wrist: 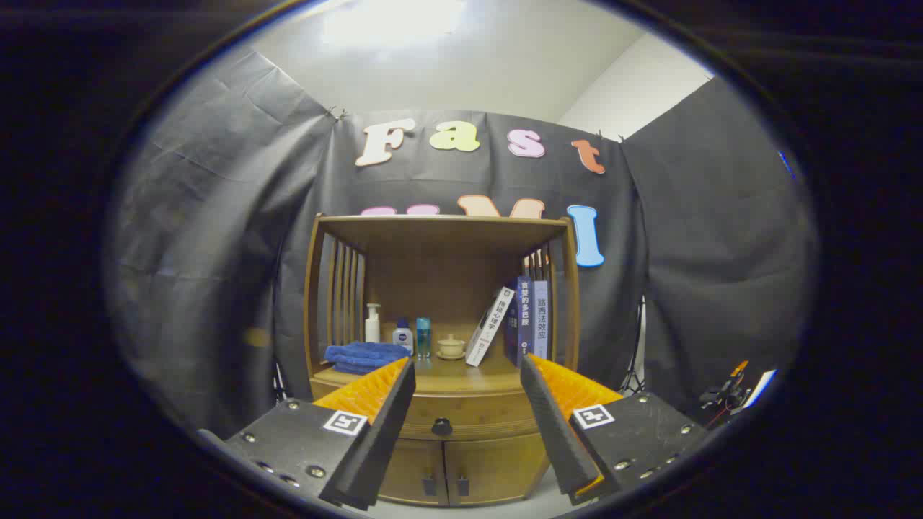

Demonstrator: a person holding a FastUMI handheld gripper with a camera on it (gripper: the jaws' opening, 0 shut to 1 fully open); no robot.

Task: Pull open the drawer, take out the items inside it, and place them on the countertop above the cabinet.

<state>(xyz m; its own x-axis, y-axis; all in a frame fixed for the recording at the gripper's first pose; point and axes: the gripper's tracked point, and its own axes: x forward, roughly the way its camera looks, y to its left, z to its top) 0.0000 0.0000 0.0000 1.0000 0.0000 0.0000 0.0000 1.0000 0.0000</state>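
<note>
A wooden cabinet (440, 288) stands ahead of me against the booth's cloth wall. Its drawer (461, 418) is shut, with a dark round knob (441, 427) seen between my fingers and some way beyond them. My gripper (467, 375) is open with nothing between the fingers, held apart from the cabinet. Above the drawer is the countertop (447, 375), a shelf under a wooden roof. What lies inside the drawer is hidden.
On the countertop lie a folded blue towel (363, 355), a white pump bottle (372, 324), two small bottles (412, 337), a small lidded cup (451, 347) and several books (518, 324) leaning at the right. Two lower doors (461, 472) sit under the drawer. A stand (728, 393) is at far right.
</note>
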